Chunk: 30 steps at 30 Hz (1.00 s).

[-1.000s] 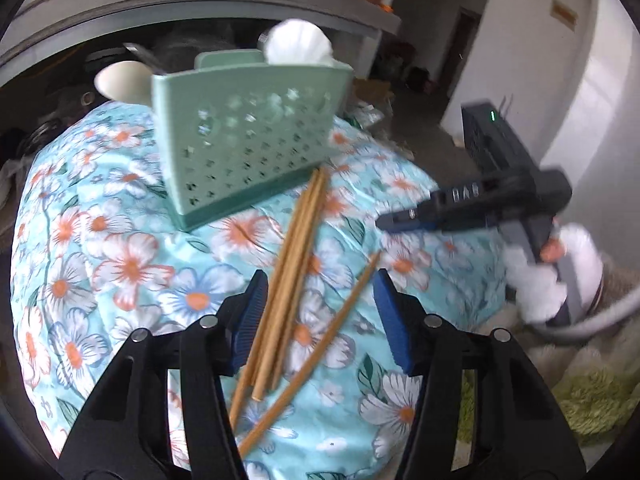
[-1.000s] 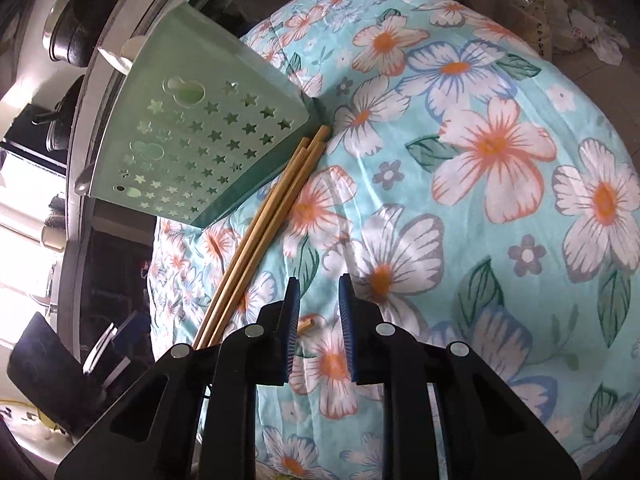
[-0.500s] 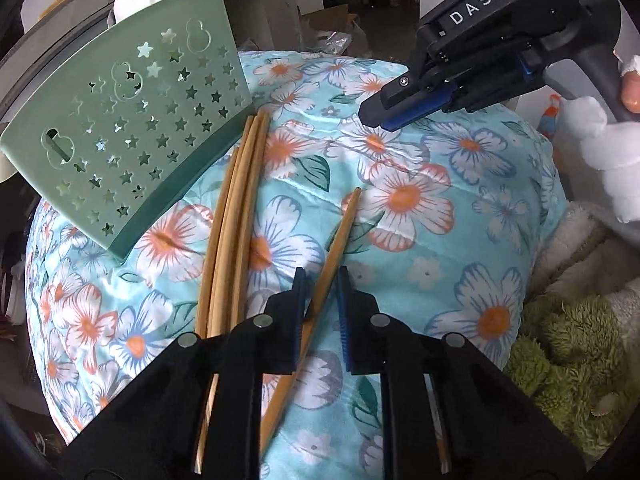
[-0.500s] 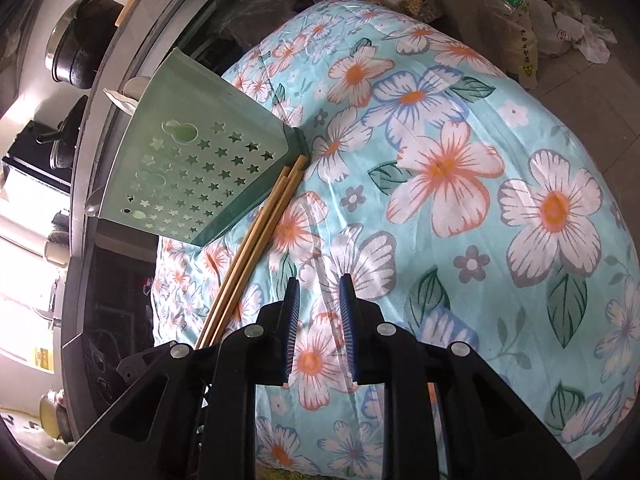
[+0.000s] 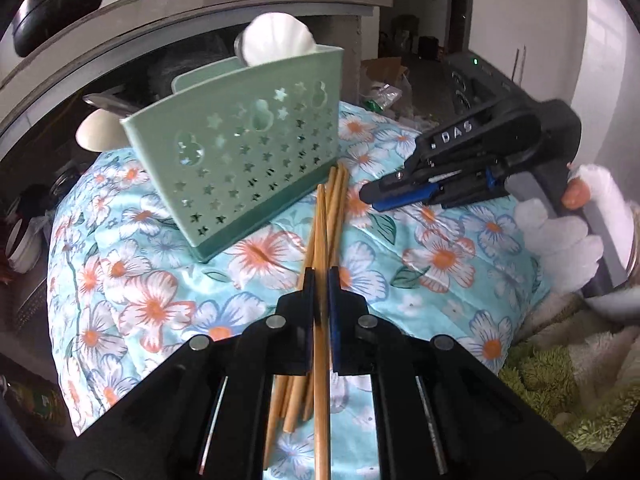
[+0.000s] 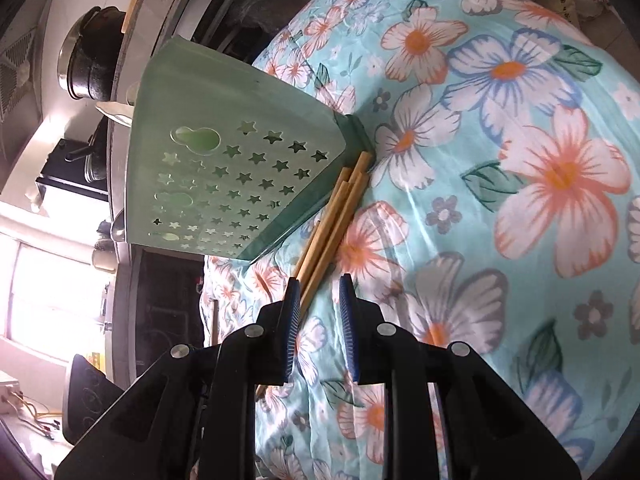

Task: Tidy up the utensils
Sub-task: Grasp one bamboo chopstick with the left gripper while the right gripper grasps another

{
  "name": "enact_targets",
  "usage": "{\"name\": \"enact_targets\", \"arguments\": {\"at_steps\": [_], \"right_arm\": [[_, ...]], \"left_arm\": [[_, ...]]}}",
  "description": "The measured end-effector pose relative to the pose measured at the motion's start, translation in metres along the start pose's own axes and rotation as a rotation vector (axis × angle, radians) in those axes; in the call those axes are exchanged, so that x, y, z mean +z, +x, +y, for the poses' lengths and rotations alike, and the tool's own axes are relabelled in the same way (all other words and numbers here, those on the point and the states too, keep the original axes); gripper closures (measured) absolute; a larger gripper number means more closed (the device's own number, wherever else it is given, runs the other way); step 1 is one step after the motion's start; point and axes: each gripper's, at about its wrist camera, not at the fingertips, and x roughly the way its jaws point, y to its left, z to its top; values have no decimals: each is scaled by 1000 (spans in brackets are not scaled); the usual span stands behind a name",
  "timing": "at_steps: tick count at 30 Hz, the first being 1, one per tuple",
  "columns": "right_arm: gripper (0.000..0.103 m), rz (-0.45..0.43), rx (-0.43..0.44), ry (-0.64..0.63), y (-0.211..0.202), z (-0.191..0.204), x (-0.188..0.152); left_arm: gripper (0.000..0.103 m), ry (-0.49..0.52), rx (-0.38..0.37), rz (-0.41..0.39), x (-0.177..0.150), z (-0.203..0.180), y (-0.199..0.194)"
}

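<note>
Left gripper (image 5: pixel 319 276) is now gripping one wooden chopstick (image 5: pixel 321 320); a second ago its jaws were standing wide around the loose sticks, half a second ago they were nearly closed on this one. Chopstick is running straight along the gripper's axis, sticking out past the pads toward the holder and back under the camera, and looking lifted a little above the rest. Remaining chopsticks (image 5: pixel 335 208) are lying bunched on the floral quilt (image 5: pixel 440 248), far ends touching the holder's base.

Right gripper (image 6: pixel 319 300) is keeping a narrow gap as before, nothing pinched; in its own view the chopstick bundle (image 6: pixel 340 208) is now running under its left pad, whereas earlier it was left of the gripper. In the left view the right gripper (image 5: pixel 370 196) is hovering just right of the bundle's far end, lower than half a second ago, a white fuzzy sleeve (image 5: pixel 560 232) behind it.

Farther off, the green utensil holder (image 5: pixel 248 156), star-punched, is sitting tilted on the quilt, white spoons (image 5: pixel 276 38) poking out of its top. Grey worktop (image 5: pixel 200 4) behind.
</note>
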Motion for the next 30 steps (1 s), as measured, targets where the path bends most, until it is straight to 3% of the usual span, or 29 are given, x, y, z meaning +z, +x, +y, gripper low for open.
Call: {"name": "enact_targets", "arguments": {"at_steps": [7, 14, 25, 30], "right_arm": [[84, 26, 6, 31, 27, 0, 12], [88, 18, 14, 25, 33, 8, 12], [91, -4, -68, 34, -6, -5, 6], [90, -32, -106, 107, -17, -24, 12]], "left_arm": [[97, -118, 14, -36, -5, 27, -14], [97, -142, 10, -29, -9, 35, -15], [97, -131, 0, -18, -3, 30, -1], [97, -141, -6, -6, -4, 33, 3]]}}
